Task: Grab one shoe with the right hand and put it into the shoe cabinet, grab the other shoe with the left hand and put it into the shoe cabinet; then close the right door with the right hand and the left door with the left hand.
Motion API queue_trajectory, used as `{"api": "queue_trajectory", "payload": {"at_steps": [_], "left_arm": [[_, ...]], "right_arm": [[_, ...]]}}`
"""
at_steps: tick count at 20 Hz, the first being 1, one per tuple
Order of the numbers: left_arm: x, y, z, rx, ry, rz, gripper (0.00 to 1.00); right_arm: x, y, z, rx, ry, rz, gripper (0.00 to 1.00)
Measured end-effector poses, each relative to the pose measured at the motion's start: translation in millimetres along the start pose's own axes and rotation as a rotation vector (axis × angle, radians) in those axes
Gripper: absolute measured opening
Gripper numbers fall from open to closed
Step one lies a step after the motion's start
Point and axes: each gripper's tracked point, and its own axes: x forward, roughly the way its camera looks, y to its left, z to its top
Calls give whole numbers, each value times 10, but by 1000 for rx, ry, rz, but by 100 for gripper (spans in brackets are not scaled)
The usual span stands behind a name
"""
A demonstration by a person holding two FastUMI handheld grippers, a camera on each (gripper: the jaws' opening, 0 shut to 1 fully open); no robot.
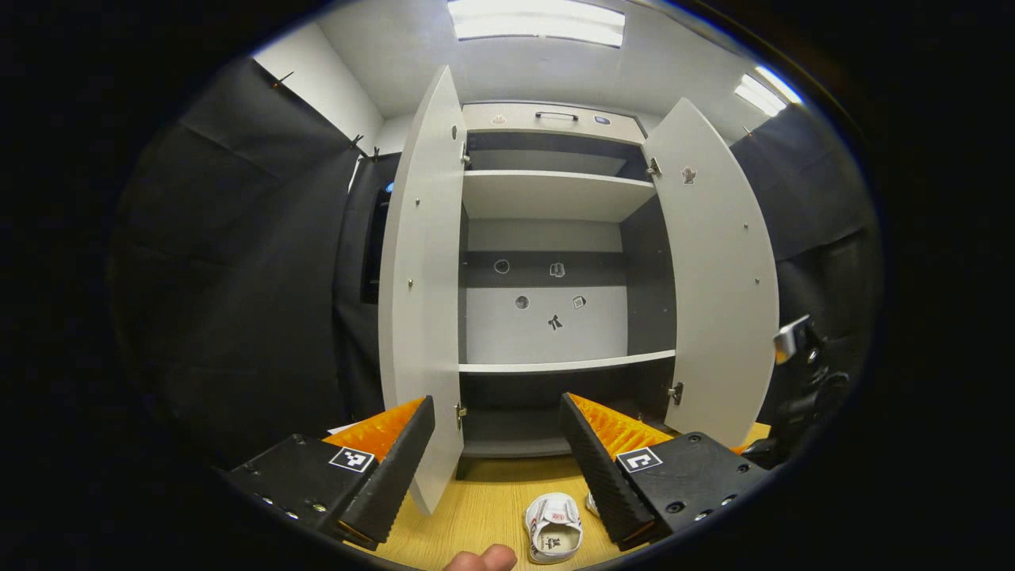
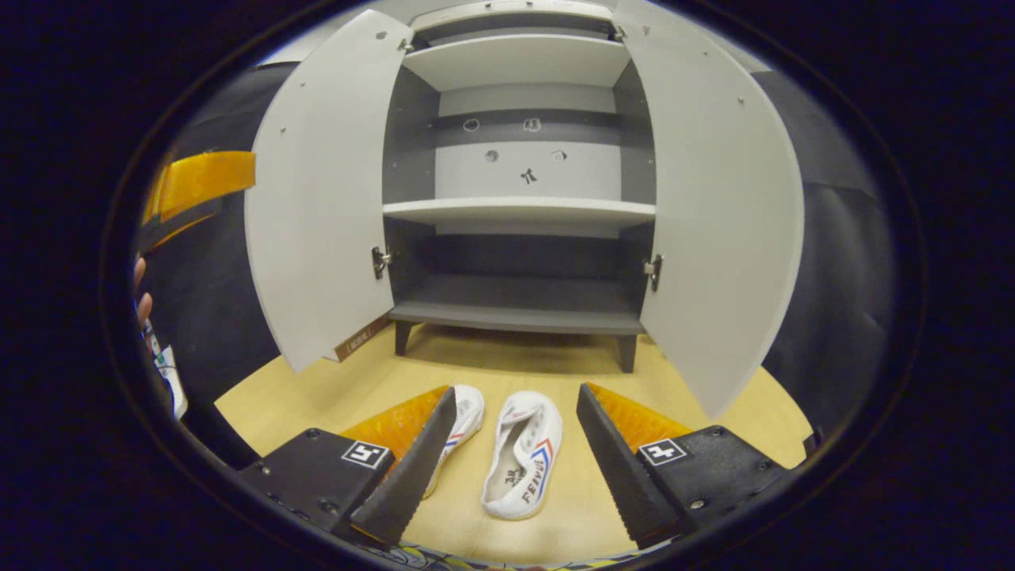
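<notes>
Shoe cabinet (image 2: 519, 214) stood on the wooden desk (image 2: 333, 388), both doors swung wide, shelves bare. Two white shoes (image 2: 525, 456) lay side by side on the desk before it, apparently just apart. Right claw (image 2: 515, 444) gaped wide above them, gripping nothing. Left claw (image 1: 498, 444) likewise spread, empty.

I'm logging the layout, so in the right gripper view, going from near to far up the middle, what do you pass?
Right claw → right-hand shoe on the wooden floor → cabinet's bottom shelf → middle shelf → top shelf.
</notes>
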Motion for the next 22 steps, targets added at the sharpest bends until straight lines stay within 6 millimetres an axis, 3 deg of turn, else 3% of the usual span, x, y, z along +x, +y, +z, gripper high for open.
{"api": "queue_trajectory", "payload": {"at_steps": [1,5,11,13,14,15,19,21,22], "left_arm": [[3,40,-11,1,2,8,95],[-19,156,-81,-5,14,32,95],[21,309,-159,-13,33,60,95],[19,342,-173,-9,35,66,95],[34,356,-186,-8,38,67,95],[43,367,-191,-8,40,69,95],[67,391,-242,-8,52,70,95],[75,389,-264,-6,58,70,95],[75,385,-267,-5,60,69,95]], "right_arm": [[59,35,-88,10,25,10,99],[314,154,-413,39,120,41,99],[609,165,-854,39,236,43,94],[672,156,-949,43,260,42,89],[711,145,-966,43,266,41,80],[746,150,-1000,40,275,47,83],[890,153,-1053,34,293,60,72],[963,159,-1089,24,302,59,59],[1001,155,-1114,18,308,56,58]]}}
